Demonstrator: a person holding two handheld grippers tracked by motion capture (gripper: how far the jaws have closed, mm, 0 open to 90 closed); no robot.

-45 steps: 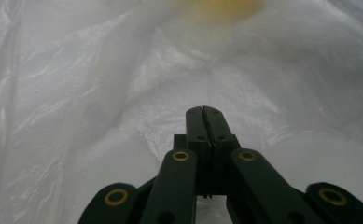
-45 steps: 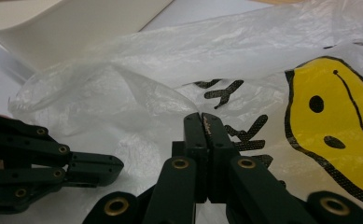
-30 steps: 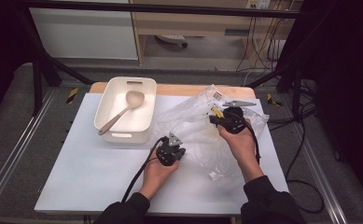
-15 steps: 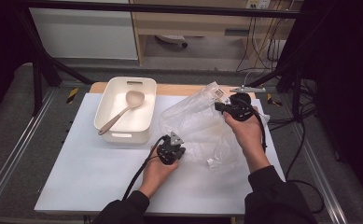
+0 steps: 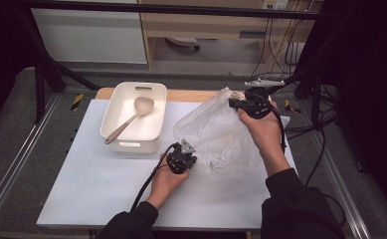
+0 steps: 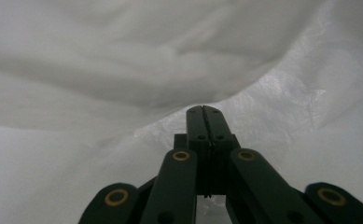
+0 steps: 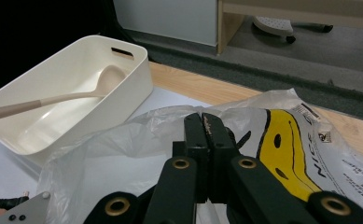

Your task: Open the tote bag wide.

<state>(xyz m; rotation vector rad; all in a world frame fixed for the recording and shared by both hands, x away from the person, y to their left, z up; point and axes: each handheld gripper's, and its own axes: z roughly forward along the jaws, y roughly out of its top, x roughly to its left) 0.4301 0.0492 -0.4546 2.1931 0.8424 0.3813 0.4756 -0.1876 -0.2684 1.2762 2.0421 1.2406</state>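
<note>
A clear plastic bag (image 5: 216,134) with a yellow printed face (image 7: 282,149) lies crumpled on the white mat, right of centre. My left gripper (image 5: 188,150) is low at the bag's near left edge, jaws together on the film (image 6: 123,70), which drapes over the tips (image 6: 202,109). My right gripper (image 5: 232,103) is raised at the bag's far right corner. Its jaws (image 7: 202,116) are shut on the upper edge, and the bag hangs up from there like a tent.
A cream bin (image 5: 131,144) stands left of the bag with a beige spoon (image 5: 131,119) leaning inside it (image 7: 53,100). The mat (image 5: 91,189) covers a wooden table whose far edge (image 5: 191,94) shows. Cables (image 5: 325,129) hang at the right.
My right gripper has risen and moved toward the far right, drawing the bag's upper edge up with it. The left gripper has stayed put.
</note>
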